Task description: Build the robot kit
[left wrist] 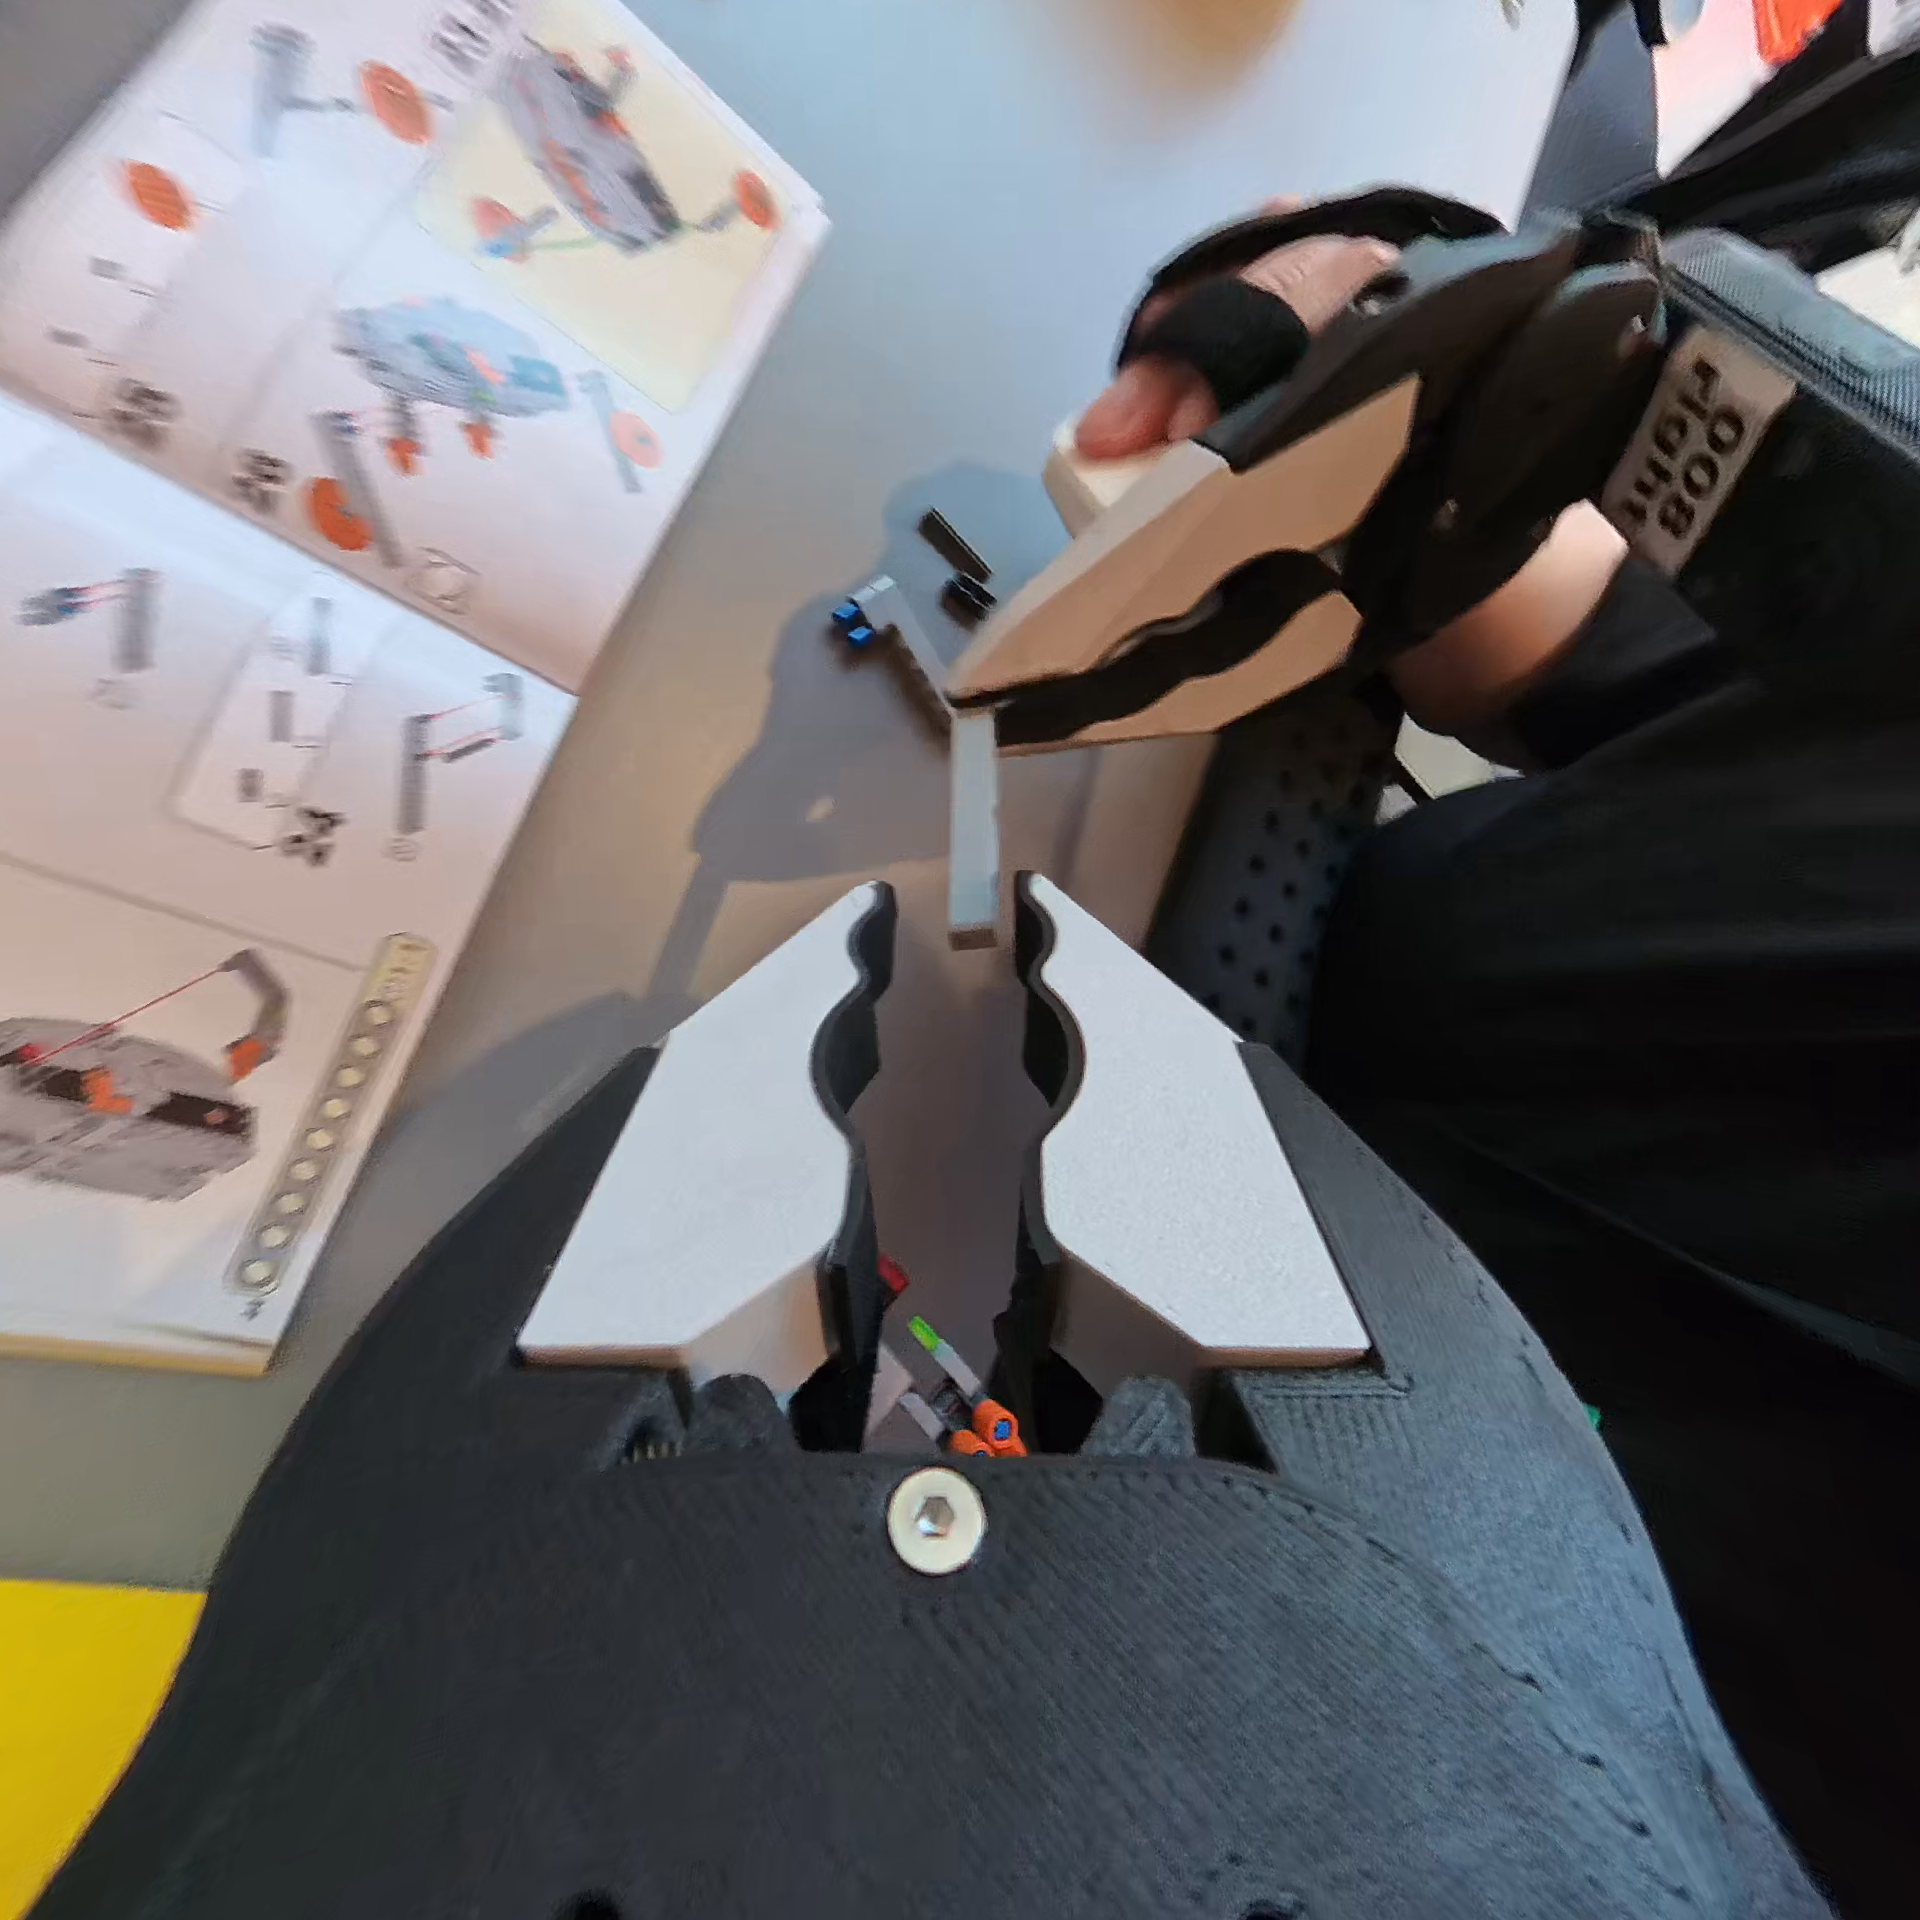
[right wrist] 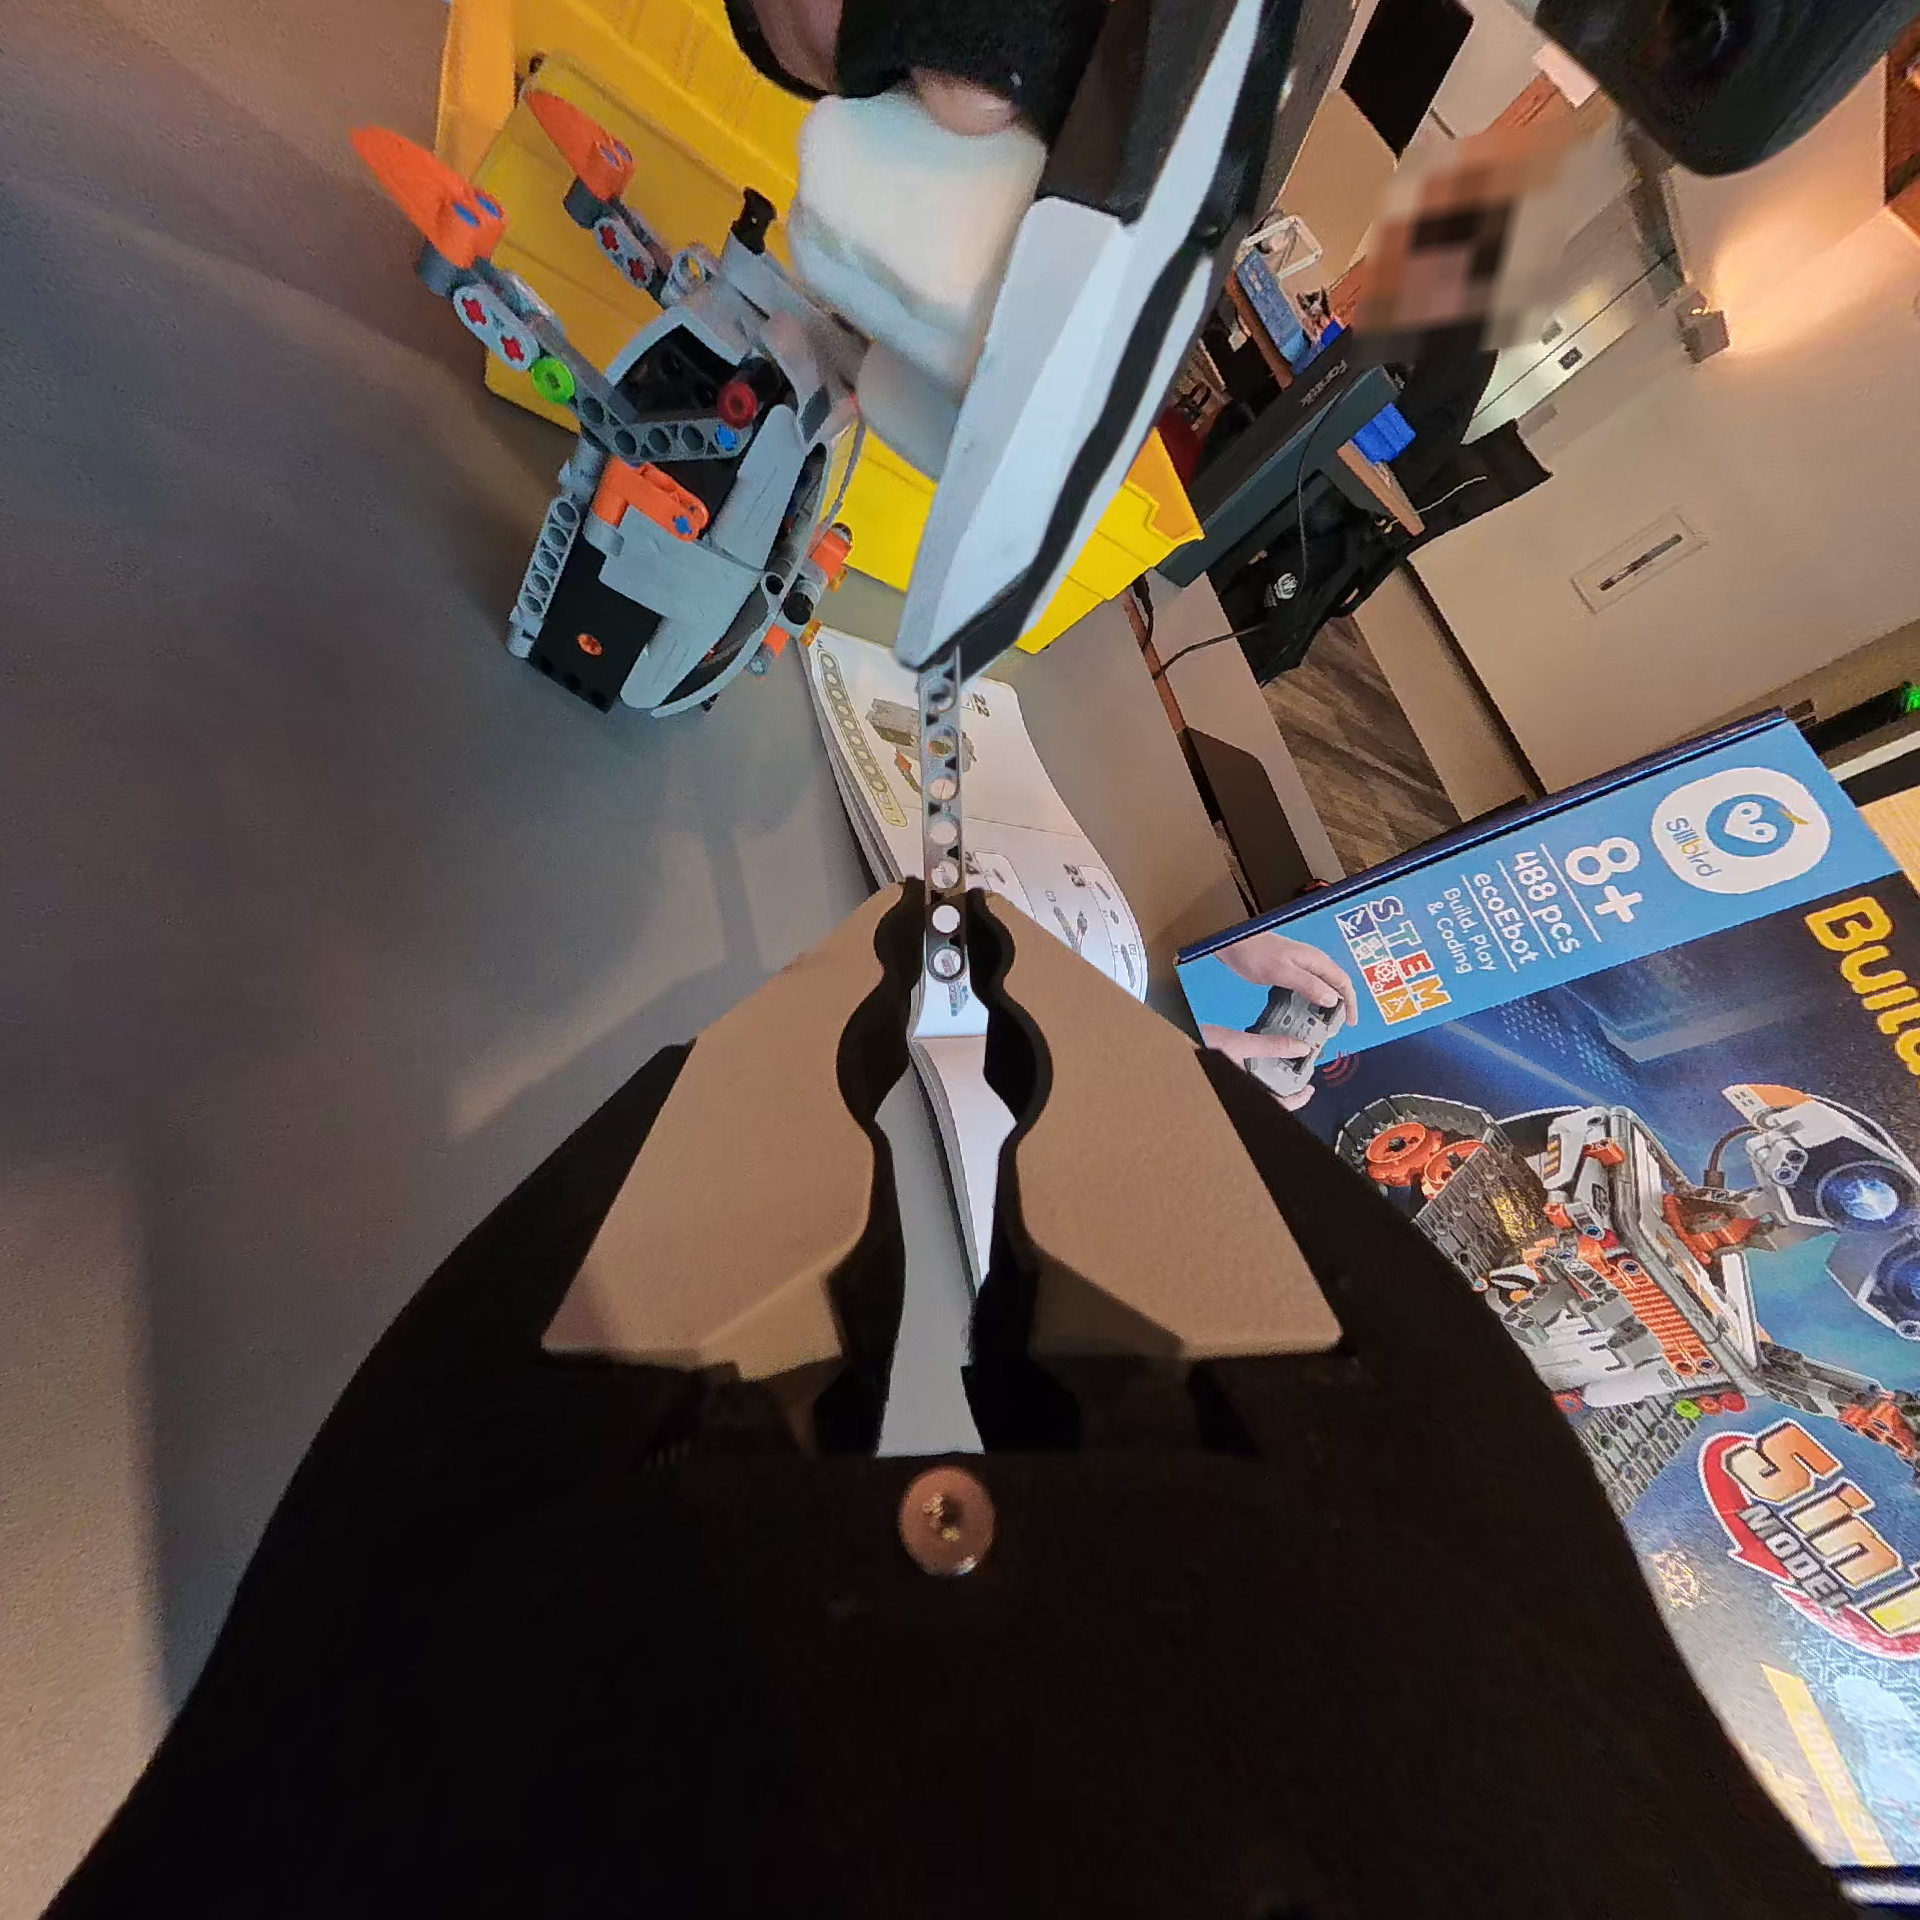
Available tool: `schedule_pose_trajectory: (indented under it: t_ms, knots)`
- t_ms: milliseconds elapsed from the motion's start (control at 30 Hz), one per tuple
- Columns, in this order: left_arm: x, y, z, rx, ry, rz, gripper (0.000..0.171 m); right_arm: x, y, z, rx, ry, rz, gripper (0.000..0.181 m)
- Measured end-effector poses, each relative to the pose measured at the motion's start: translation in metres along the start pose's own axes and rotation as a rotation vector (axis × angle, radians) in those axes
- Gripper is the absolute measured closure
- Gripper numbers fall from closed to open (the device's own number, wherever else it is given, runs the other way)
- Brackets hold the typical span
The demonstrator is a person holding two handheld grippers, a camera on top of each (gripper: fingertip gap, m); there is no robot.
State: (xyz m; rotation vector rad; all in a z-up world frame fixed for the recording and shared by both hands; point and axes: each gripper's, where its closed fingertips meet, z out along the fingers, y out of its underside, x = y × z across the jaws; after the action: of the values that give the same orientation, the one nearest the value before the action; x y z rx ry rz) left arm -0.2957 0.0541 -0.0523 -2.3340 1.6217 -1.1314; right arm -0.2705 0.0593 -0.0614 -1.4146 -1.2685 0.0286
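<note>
A grey angled beam [left wrist: 975, 831] with holes hangs in the air over the grey table [left wrist: 935, 208]. My right gripper [left wrist: 971, 704], with tan fingers, is shut on it near its bend. Two blue pins [left wrist: 854, 623] sit at the beam's far end. In the right wrist view the beam [right wrist: 943, 790] runs up from the right gripper [right wrist: 940, 914]. My left gripper [left wrist: 954, 904] is open. The beam's free end sits between its white fingertips, close to the right one. The left gripper also shows in the right wrist view [right wrist: 930, 649], at the beam's top end.
An open instruction booklet [left wrist: 312, 520] lies on the table to the left. Small black pieces [left wrist: 958, 545] lie beyond the beam. A grey, black and orange brick model [right wrist: 675, 520] stands by a yellow bin [right wrist: 1101, 540]. A blue set box [right wrist: 1558, 1143] lies at the right. My left and right fingertips are right by each other.
</note>
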Motion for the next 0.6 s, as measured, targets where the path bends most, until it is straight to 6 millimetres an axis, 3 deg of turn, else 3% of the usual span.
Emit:
schedule_pose_trajectory:
  t_ms: [167,600]
  knots:
    - [0.003,0.009,0.009,-0.069,-0.009,0.029,0.164,-0.001,-0.004,0.0,0.021,-0.006,0.017,0.176]
    - [0.003,0.014,0.004,-0.088,-0.008,0.019,0.166,0.002,-0.003,0.003,0.042,0.041,0.007,0.168]
